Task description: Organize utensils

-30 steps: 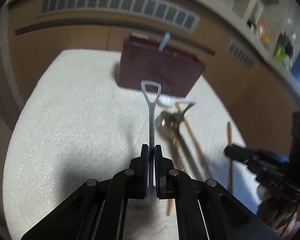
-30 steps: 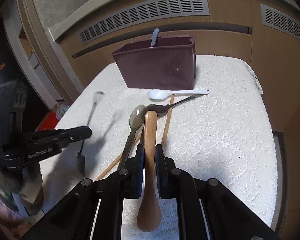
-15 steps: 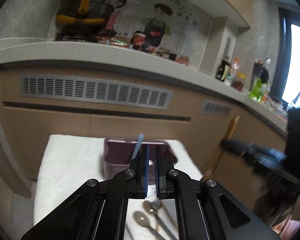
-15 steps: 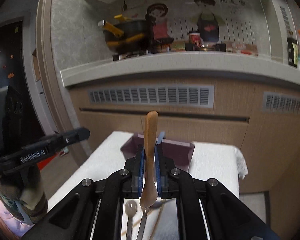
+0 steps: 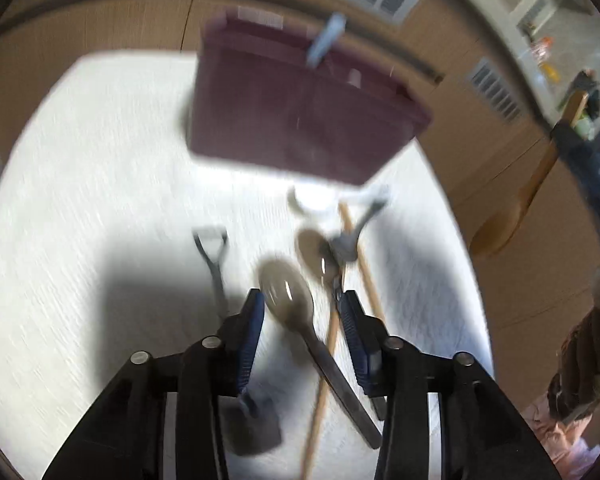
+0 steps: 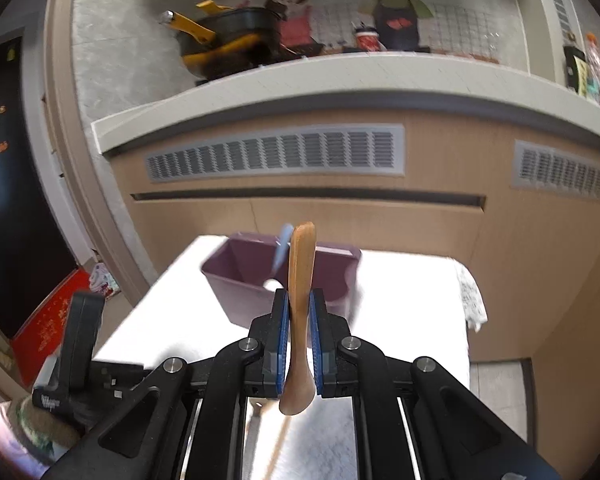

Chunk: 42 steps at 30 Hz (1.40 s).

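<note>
My left gripper (image 5: pixel 302 312) hangs over utensils on the white cloth (image 5: pixel 80 200), its jaws opening. A grey-brown spoon (image 5: pixel 288 296) lies below the gap, not gripped. A shovel-handled utensil (image 5: pixel 214 260) lies just left of it. A dark metal spoon (image 5: pixel 320 256), wooden chopsticks (image 5: pixel 364 264) and a white spoon (image 5: pixel 312 200) lie beyond. Behind them stands the maroon bin (image 5: pixel 300 120) with a blue handle (image 5: pixel 324 40) sticking out. My right gripper (image 6: pixel 299 312) is shut on a wooden spoon (image 6: pixel 300 280), held upright in the air before the bin (image 6: pixel 244 280).
A wooden cabinet front with vent grilles (image 6: pixel 276 156) rises right behind the cloth-covered table. The counter above carries a black pot (image 6: pixel 236 40). The cloth's right edge (image 6: pixel 472 300) hangs over the table. A person's sleeve (image 5: pixel 580 360) shows at the right.
The left view swung down from level to the cloth and its jaws parted. The shovel-handled utensil it gripped a second ago lies on the cloth. The right gripper rose with the wooden spoon.
</note>
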Tool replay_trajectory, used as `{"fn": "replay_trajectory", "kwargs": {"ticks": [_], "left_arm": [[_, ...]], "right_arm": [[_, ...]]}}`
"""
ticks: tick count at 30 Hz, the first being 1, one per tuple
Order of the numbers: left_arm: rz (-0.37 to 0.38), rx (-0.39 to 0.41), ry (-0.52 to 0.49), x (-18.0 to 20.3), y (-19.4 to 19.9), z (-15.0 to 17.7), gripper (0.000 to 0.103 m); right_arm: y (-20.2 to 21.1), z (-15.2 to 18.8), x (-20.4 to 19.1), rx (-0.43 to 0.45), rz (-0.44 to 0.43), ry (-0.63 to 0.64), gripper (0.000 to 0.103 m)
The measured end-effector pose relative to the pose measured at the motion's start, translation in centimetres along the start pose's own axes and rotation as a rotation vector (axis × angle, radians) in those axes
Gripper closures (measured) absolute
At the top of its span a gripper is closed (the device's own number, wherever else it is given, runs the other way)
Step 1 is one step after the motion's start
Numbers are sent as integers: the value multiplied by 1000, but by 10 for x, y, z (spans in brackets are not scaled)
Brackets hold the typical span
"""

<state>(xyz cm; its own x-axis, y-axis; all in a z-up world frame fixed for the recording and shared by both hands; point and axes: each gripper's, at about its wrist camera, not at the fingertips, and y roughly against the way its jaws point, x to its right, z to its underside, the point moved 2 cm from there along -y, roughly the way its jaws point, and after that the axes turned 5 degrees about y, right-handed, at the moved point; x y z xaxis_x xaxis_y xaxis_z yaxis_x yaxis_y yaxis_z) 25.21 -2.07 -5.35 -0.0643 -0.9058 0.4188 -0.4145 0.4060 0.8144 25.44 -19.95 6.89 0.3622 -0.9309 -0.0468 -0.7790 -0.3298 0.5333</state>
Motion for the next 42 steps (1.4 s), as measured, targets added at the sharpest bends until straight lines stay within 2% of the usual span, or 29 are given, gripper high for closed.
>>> {"fn": "replay_trajectory", "kwargs": {"ticks": [5,10,12,16,19,26,29,31,36,39,42], "left_arm": [[-95,-31,74,7,-22,5,61],[-198,7,-23,22,-35,-4,61],[-210,32,-64,24,-38,-7,60],[-223,47,-137,26,-42,-3,69],[-179,73,-149,21,-30,7,70],[-116,265,-173,16,33,21,70],[-82,390,-188,23,72,13,70],[-35,478,-206,32,104,-4,70],[56,685,-267,55,182,-67,70],[33,790,-302,69,206,-104,70],[1,860,-310,73,211,-134,70]], "right_arm": [[-4,22,12,-8,28,-32,94],[1,38,19,-7,48,-52,94],[3,42,19,-12,50,-52,94],[3,49,19,-25,38,-56,94],[3,50,16,-30,32,-56,94],[0,51,8,-47,25,-46,94],[3,48,6,-41,10,-54,94],[8,40,4,-17,3,-50,94],[36,-25,-3,140,23,7,94],[47,-70,-11,228,47,58,94],[39,-103,-14,249,61,79,94]]}}
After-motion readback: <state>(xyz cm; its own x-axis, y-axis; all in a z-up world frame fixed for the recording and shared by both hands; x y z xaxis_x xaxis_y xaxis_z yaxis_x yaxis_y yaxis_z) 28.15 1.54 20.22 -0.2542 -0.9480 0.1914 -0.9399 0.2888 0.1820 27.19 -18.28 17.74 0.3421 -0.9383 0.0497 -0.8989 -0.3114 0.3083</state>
